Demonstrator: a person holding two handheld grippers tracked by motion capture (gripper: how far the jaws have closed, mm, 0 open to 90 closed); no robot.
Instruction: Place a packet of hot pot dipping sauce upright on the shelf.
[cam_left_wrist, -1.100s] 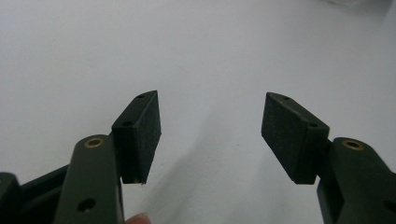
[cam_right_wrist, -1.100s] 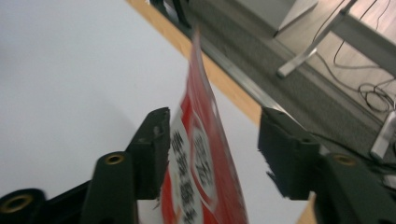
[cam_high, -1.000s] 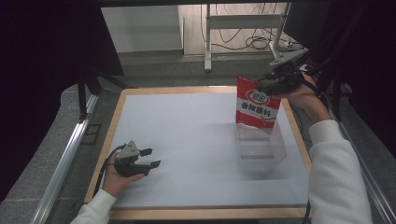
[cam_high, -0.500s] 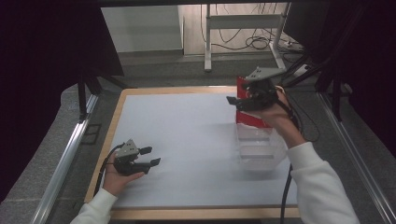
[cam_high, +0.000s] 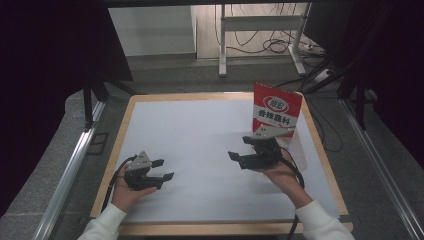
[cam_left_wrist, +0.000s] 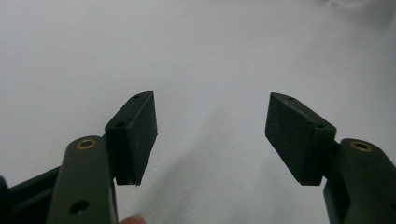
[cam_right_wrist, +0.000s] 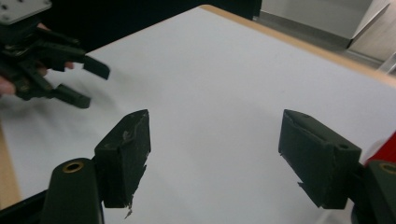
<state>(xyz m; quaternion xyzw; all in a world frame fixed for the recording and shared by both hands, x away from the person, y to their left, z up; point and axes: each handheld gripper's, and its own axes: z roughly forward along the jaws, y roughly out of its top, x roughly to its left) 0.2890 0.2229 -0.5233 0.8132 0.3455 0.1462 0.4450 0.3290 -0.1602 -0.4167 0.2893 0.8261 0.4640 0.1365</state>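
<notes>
The red packet (cam_high: 276, 111) stands upright in a clear bin (cam_high: 295, 147) near the table's (cam_high: 200, 130) far right corner. The right gripper (cam_high: 245, 150) hovers just in front of it, its jaws apart and holding nothing; they have just been opening, and nothing sits between them. The left gripper (cam_high: 164, 169) rests low near the near left corner, its jaws also wide and empty.

Judging by this, the placing of the packet looks finished and the step in hand is the retreat of the right hand toward the middle of the table. The next move probably calls only for bringing that hand down to rest, keeping its cable clear of the bin so the packet is not tipped.

The high view gives the packet, the bin and both hands together. The right gripper view looks across the table to the left gripper (cam_right_wrist: 70, 79) with just a red sliver (cam_right_wrist: 385, 144) at its right edge. The left gripper view gives its own pads (cam_left_wrist: 140, 130) over plain white surface.
</notes>
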